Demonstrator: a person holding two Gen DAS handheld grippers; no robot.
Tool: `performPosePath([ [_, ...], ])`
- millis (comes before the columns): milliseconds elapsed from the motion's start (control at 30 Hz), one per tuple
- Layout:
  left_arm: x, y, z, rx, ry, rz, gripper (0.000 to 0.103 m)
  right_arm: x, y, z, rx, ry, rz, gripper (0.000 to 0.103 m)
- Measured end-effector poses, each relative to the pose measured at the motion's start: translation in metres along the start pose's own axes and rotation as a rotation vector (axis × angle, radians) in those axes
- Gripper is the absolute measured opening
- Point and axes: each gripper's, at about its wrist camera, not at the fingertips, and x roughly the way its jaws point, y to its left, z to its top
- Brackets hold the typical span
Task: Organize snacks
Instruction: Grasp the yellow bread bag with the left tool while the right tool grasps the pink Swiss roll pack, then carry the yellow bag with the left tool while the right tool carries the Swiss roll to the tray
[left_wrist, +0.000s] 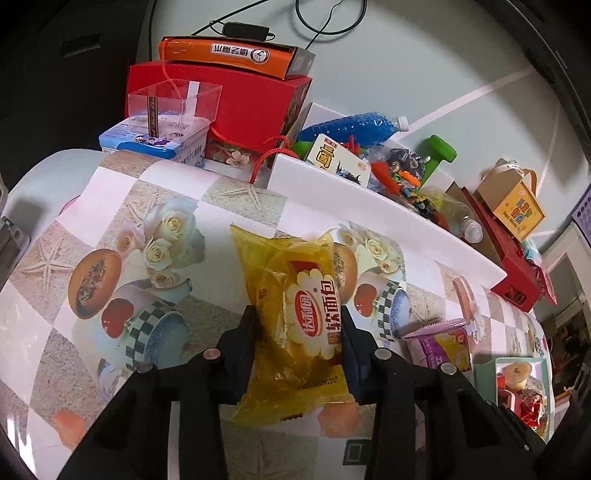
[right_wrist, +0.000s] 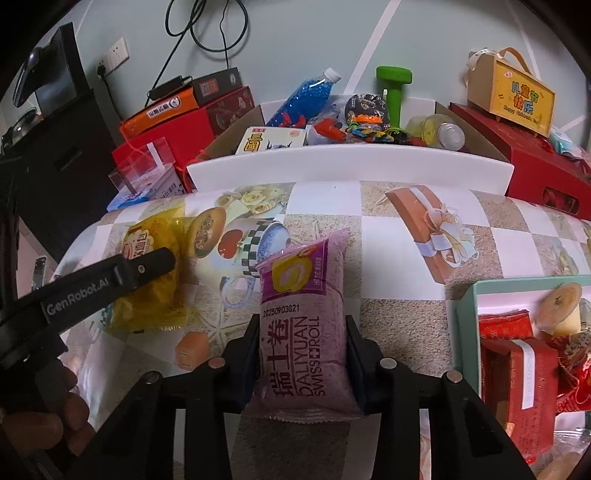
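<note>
The left gripper (left_wrist: 297, 325) has its jaws closed on a yellow bread pack (left_wrist: 295, 314), which sits in the lower middle of the left wrist view with both pads pressed against its sides. The pack lies on the surface (left_wrist: 110, 206), covered by a patterned cloth of roses, cups and starfish. In the right wrist view the same yellow pack shows at centre left, with the left gripper reaching in from the left edge over it.

The right gripper (right_wrist: 303, 354) has its jaws clamped on a purple Swiss roll pack (right_wrist: 303, 325), lower middle of the right wrist view, lying lengthwise on the cloth. That pack also appears at lower right of the left wrist view.

A teal tray (right_wrist: 466, 317) at the right edge of the right wrist view holds red wrapped snacks (right_wrist: 517, 369). Across the top of the frame a white box (right_wrist: 347, 164) holds a blue bottle (right_wrist: 306, 96), a green dumbbell (right_wrist: 393, 88) and small toys. Red boxes (right_wrist: 173, 133) stand at upper left.
</note>
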Motion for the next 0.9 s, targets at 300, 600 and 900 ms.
performPosePath([
  [300, -0.041, -0.011, -0.015, -0.029, -0.014, -0.033, 0.042, -0.051, -0.004, 0.001, 0.016, -0.065, 0.010, 0.043],
  [600, -0.085, -0.034, -0.038, -0.001, -0.014, -0.056, 0.042, -0.110, -0.016, -0.016, 0.038, -0.075, -0.024, 0.043],
  [900, -0.110, -0.058, -0.071, 0.044, 0.007, -0.078, 0.042, -0.153, -0.034, -0.040, 0.065, -0.081, -0.060, 0.043],
])
